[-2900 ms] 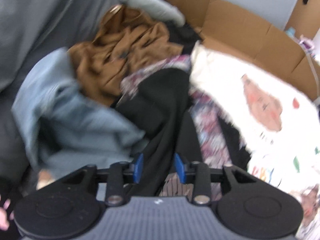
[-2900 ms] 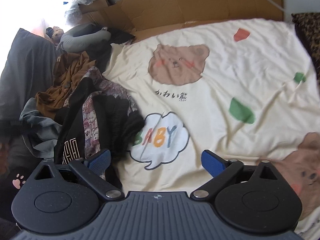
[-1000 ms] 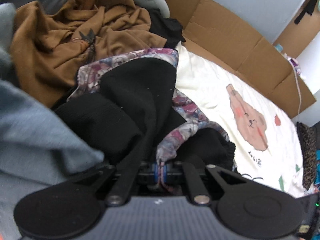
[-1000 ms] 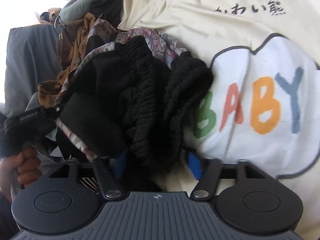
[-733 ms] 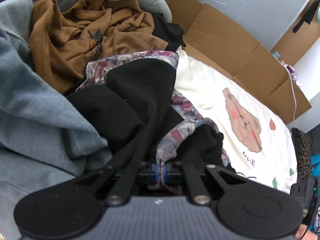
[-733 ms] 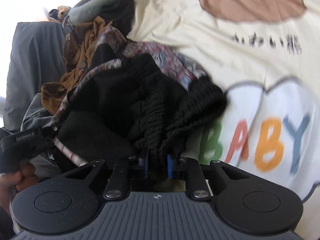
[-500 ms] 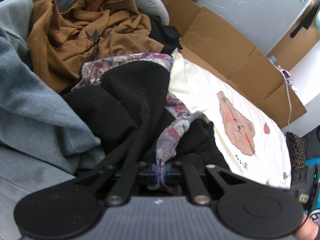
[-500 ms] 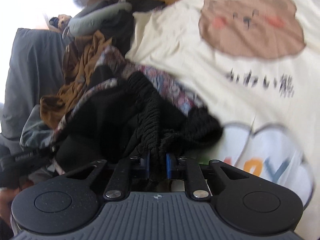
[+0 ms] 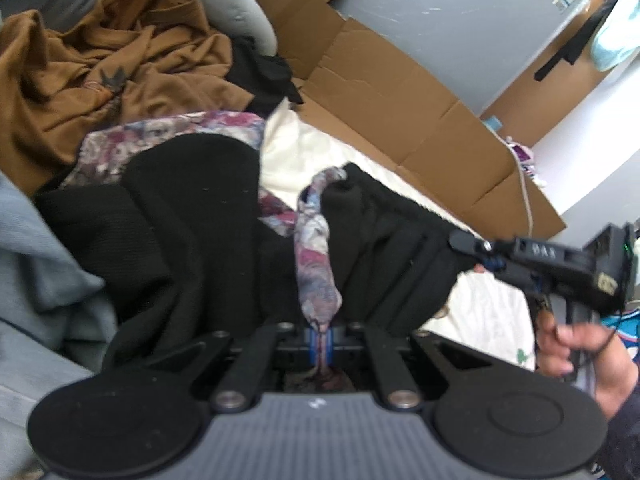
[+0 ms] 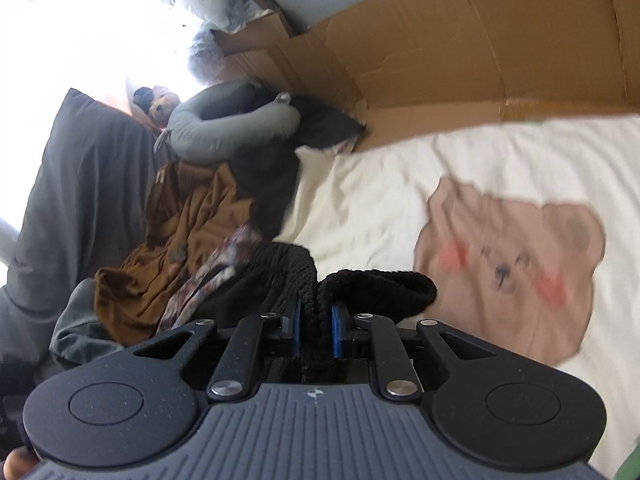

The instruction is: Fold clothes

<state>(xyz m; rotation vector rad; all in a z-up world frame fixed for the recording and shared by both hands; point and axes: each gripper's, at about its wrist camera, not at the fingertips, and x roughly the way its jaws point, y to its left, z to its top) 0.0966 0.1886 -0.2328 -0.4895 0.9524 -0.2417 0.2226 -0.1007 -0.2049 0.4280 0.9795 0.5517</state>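
Both tongs clamped on the black garment

Left tongs [image 9: 319, 338] pinch its floral lining; right tongs [image 10: 315, 326] grip its knit edge. The black garment [image 9: 192, 216] drapes at 12 o'clock; brown garment [image 9: 100, 68] at 10, cream bed sheet [image 10: 400, 184] beyond.

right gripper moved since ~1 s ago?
Yes. The right gripper, shut on the black knit garment, has pulled away from the BABY cloud print; the blanket's bear print now lies ahead.
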